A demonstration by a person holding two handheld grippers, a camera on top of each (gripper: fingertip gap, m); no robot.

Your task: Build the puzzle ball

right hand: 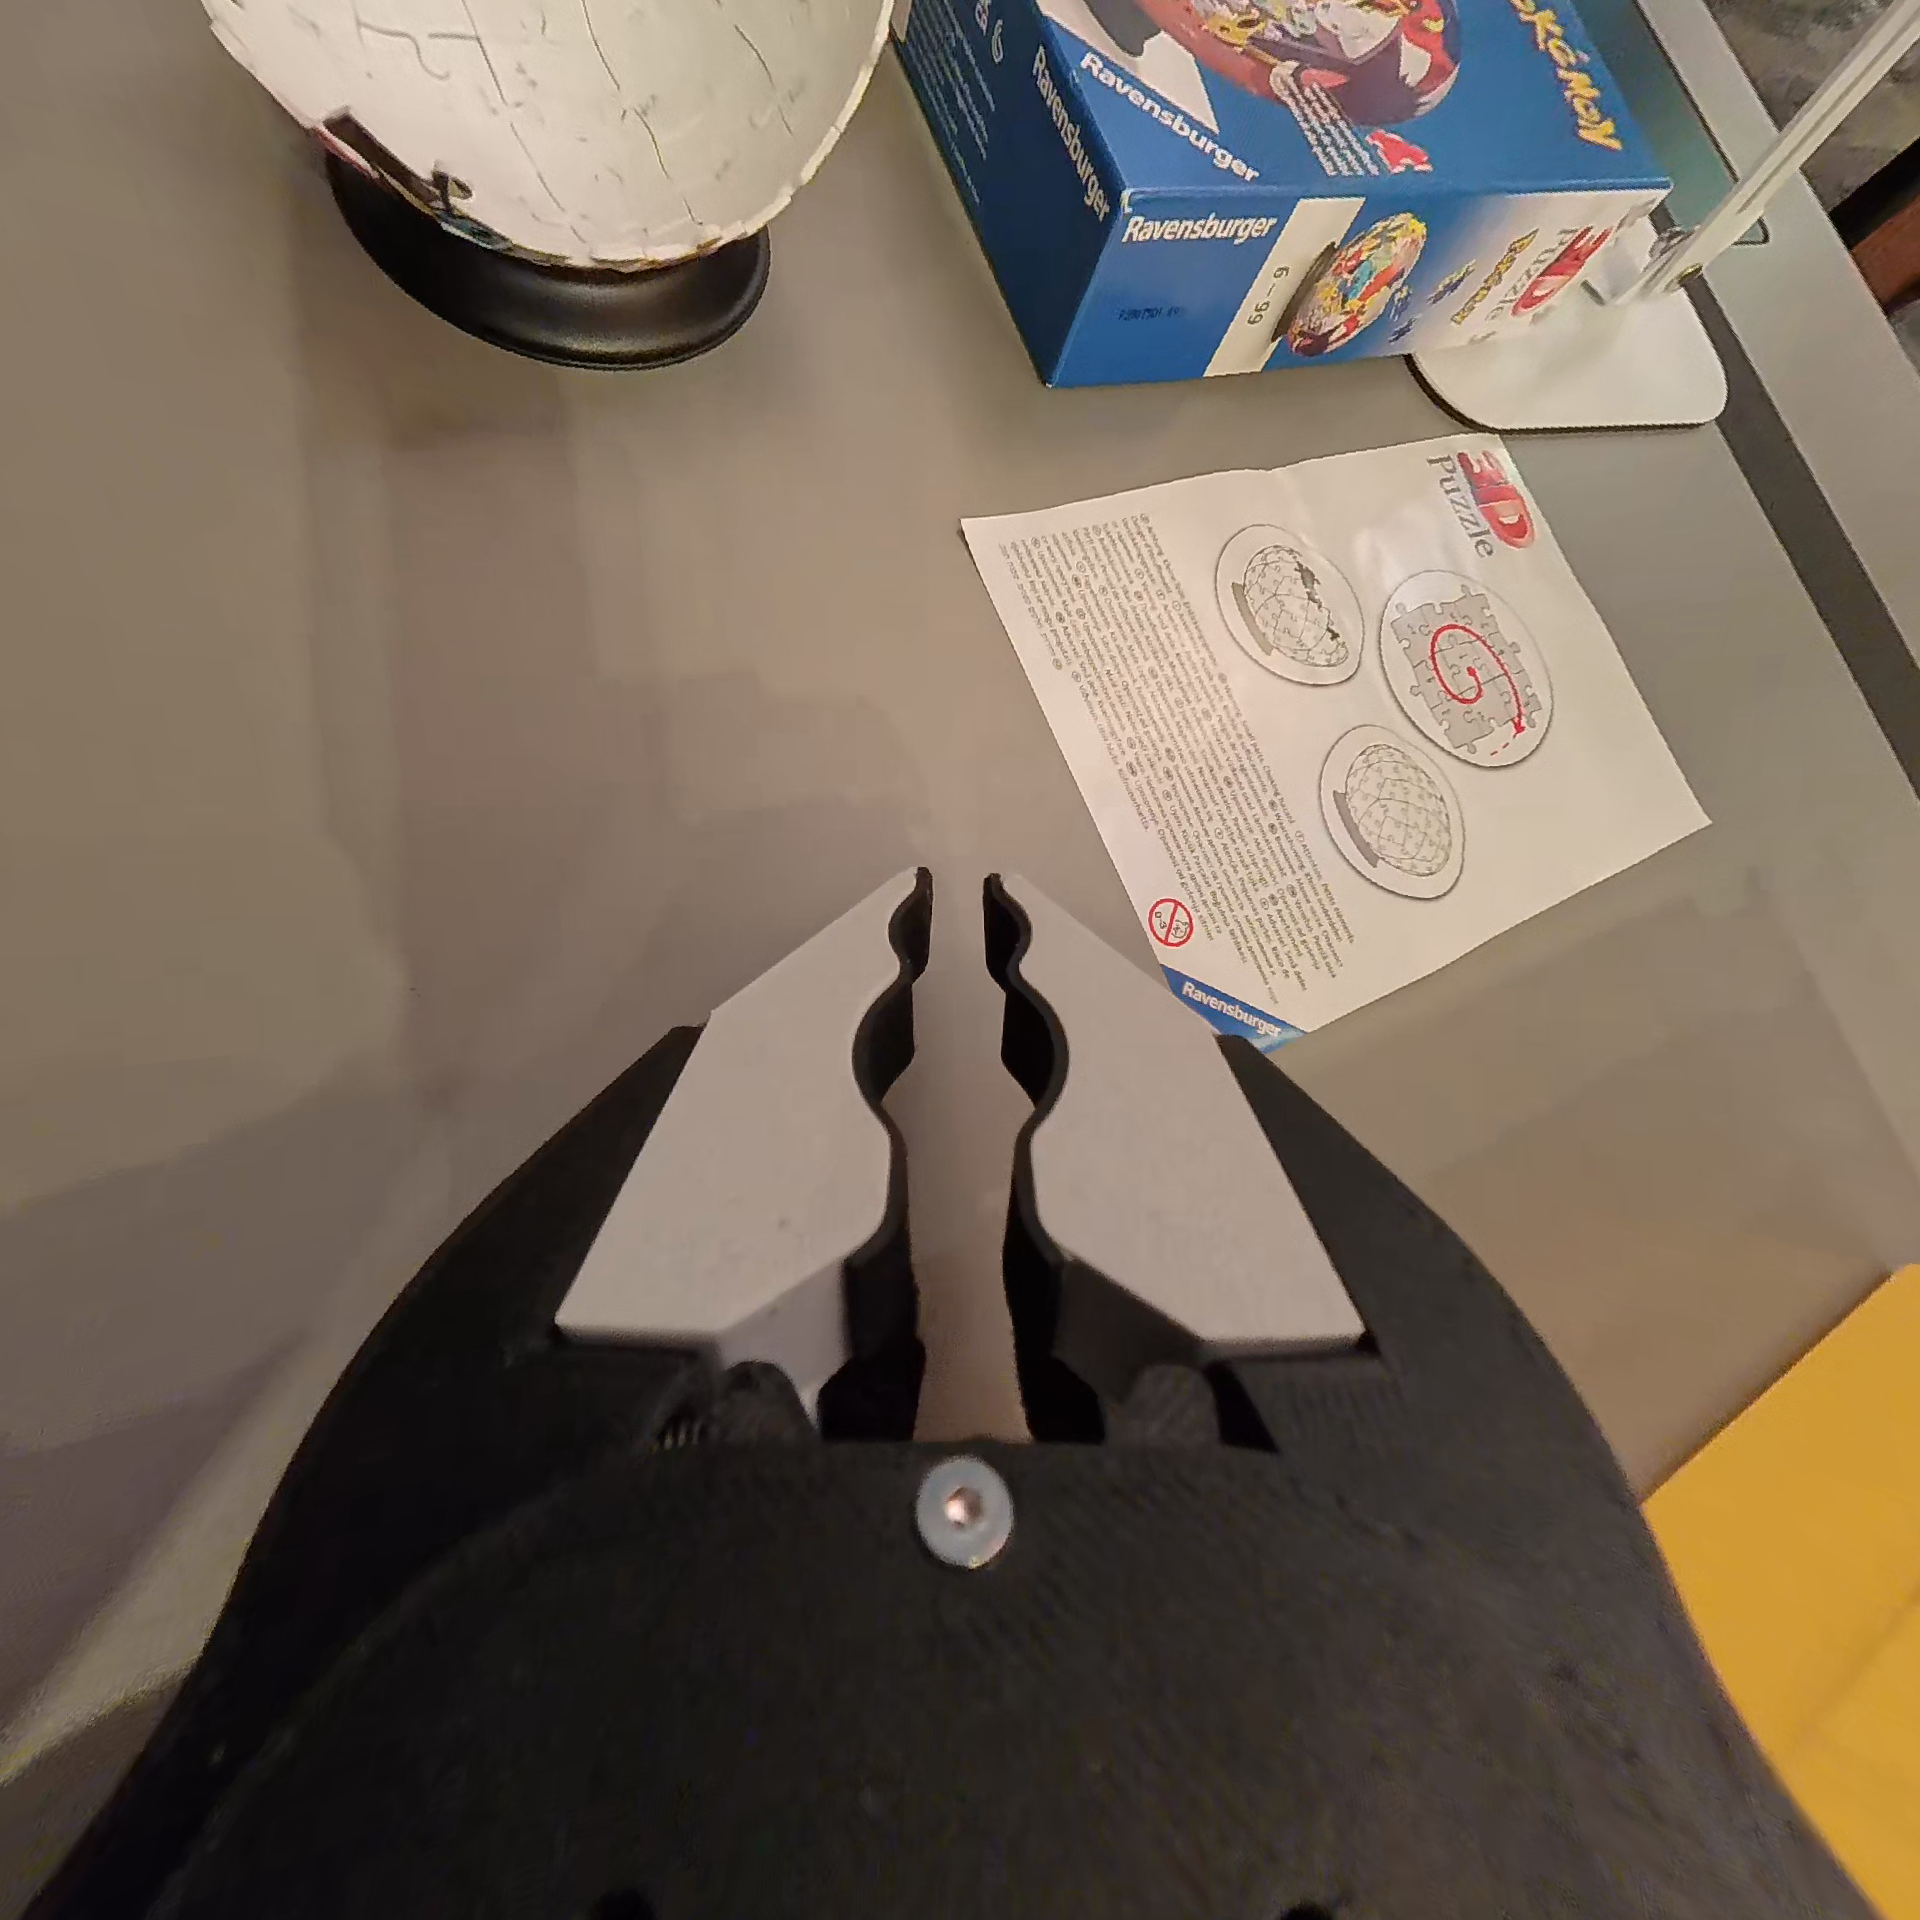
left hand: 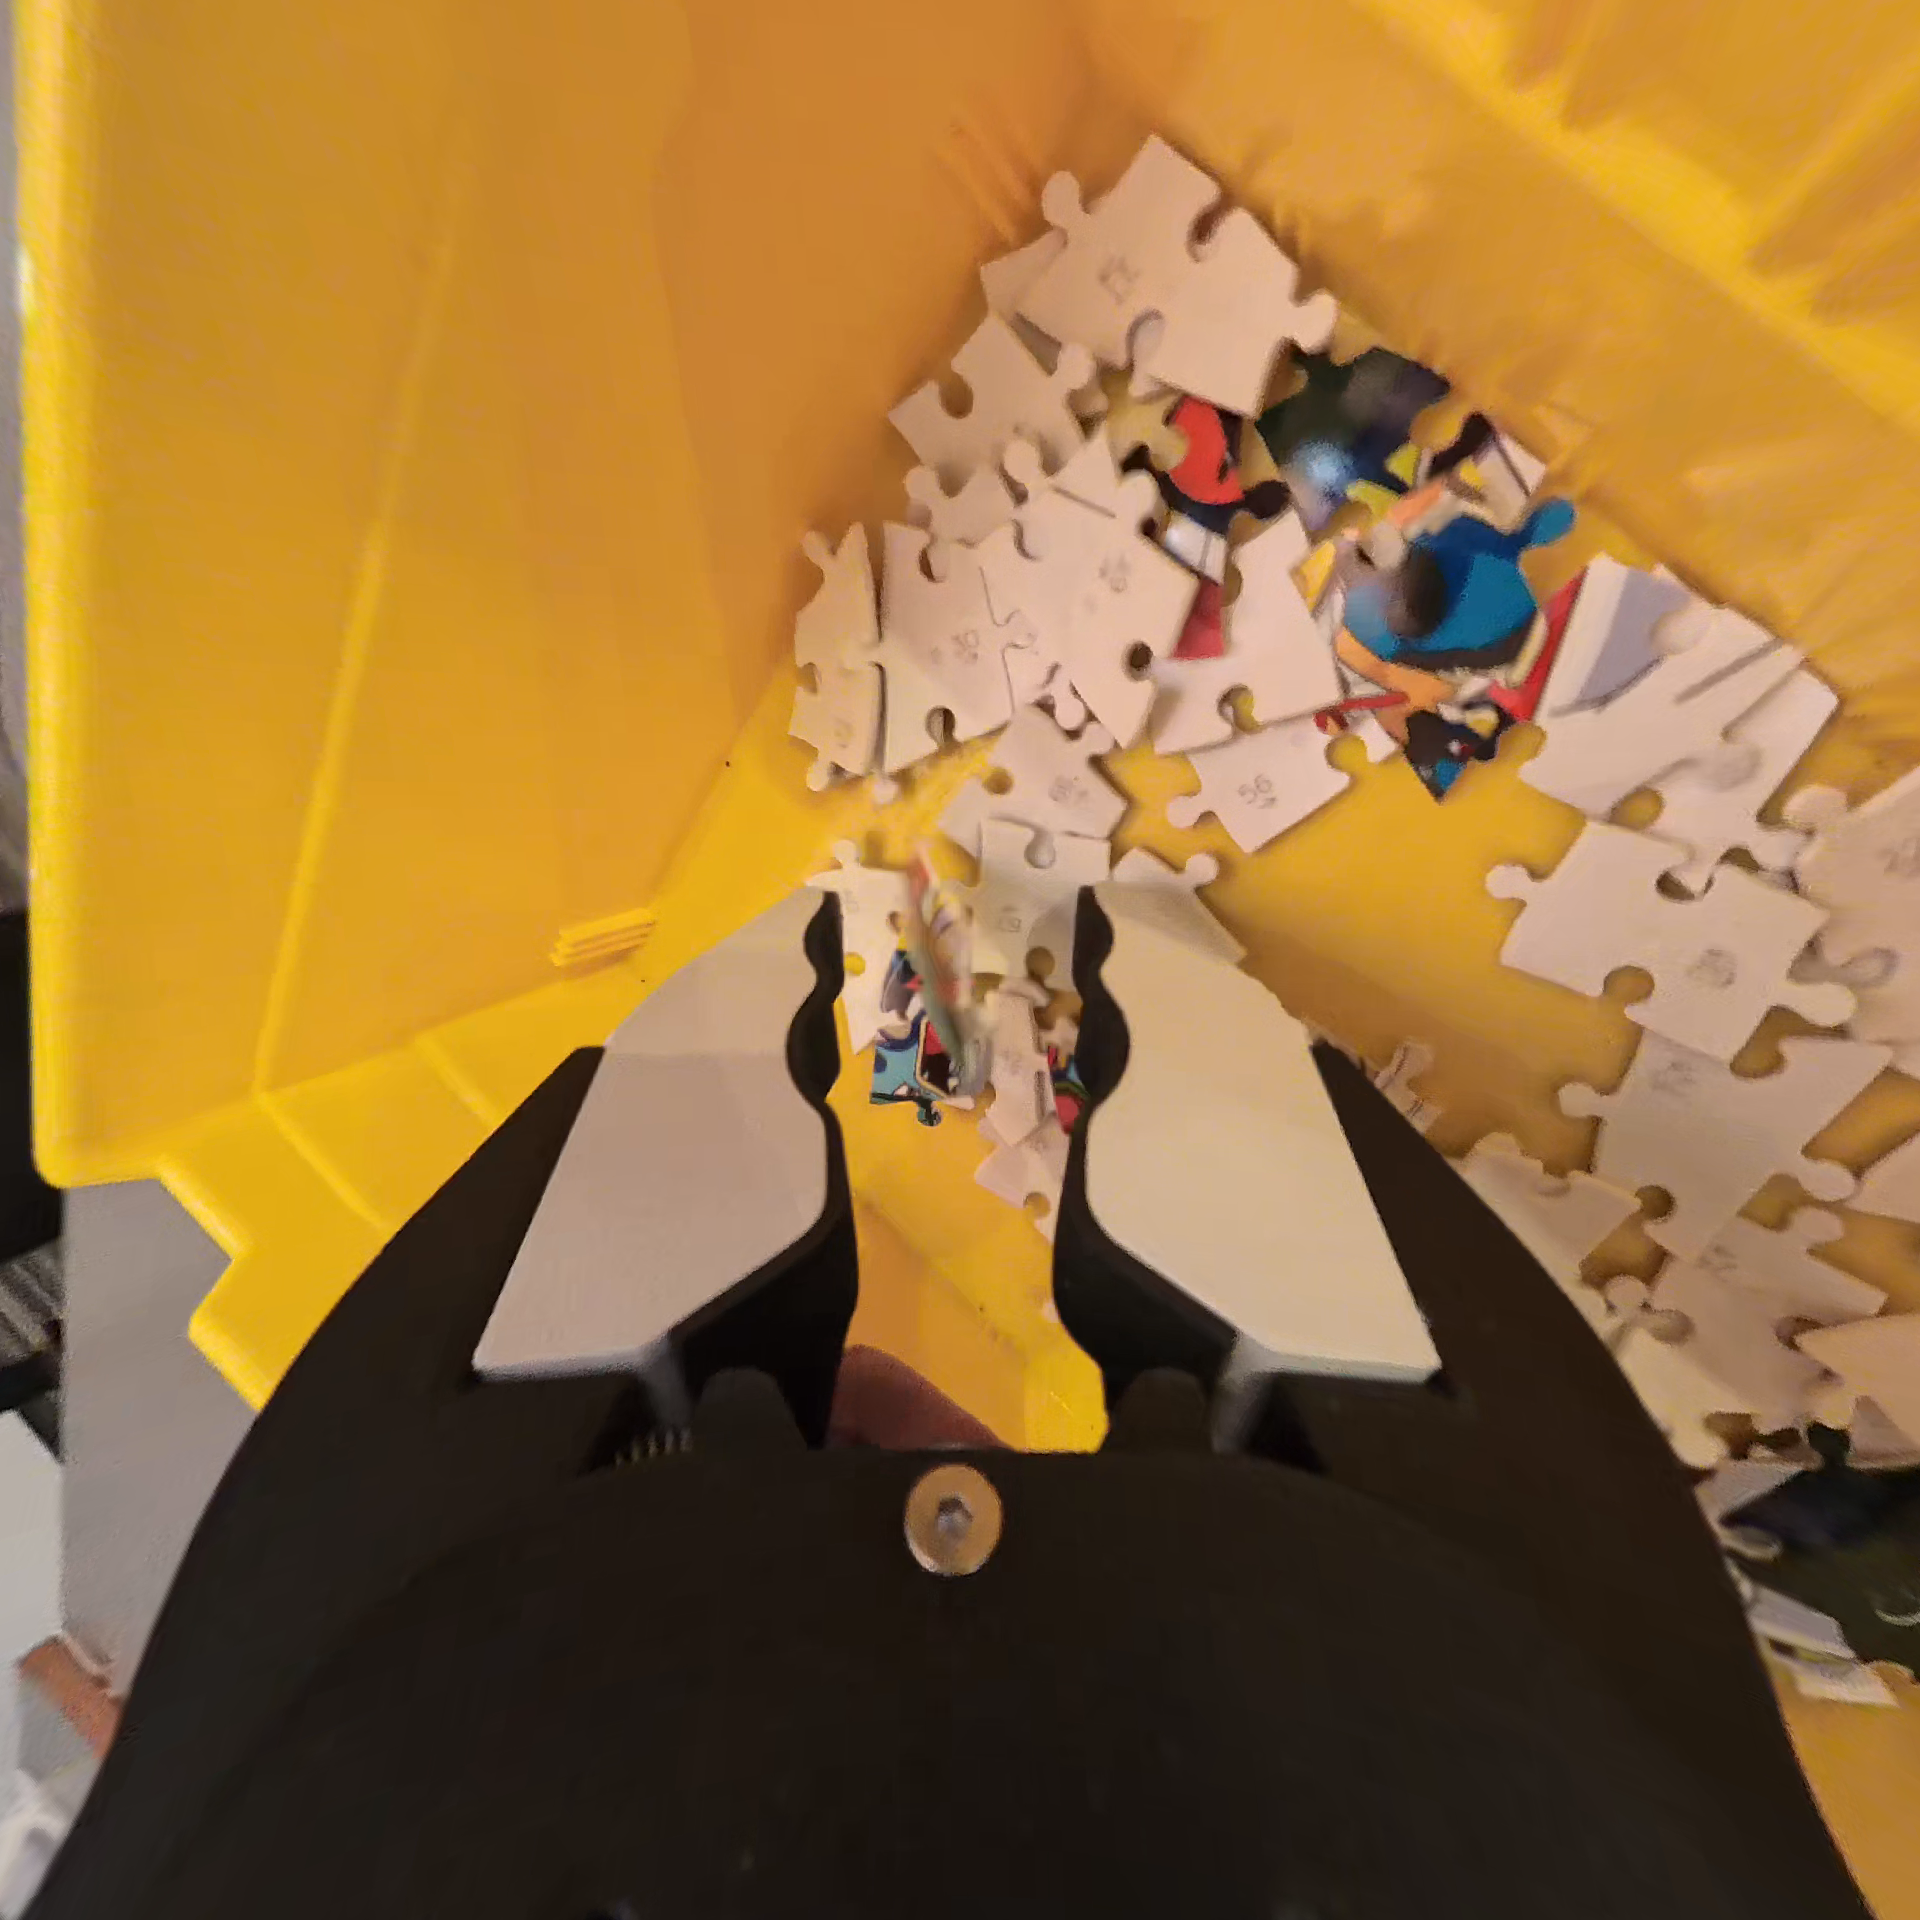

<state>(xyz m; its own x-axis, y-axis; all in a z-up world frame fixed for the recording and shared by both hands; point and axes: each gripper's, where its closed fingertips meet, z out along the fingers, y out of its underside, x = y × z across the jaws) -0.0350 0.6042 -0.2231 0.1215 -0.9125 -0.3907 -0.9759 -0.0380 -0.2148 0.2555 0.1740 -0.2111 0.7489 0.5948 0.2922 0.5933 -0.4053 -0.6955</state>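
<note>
Left gripper down in yellow bin, jaws moderately apart around an on-edge piece, seemingly not yet pinched; contact too blurred to tell. Loose pieces heaped mostly blank-side up, too many to count. Right gripper idle above grey desk, jaws narrow and empty, probably waiting to steady the build. One part-built ball on one black stand, kept from rolling. One box, one leaflet nearby for reference.

We see a glossy yellow plastic bin, matt card puzzle pieces, a smooth grey tabletop and a creased paper leaflet.
</note>
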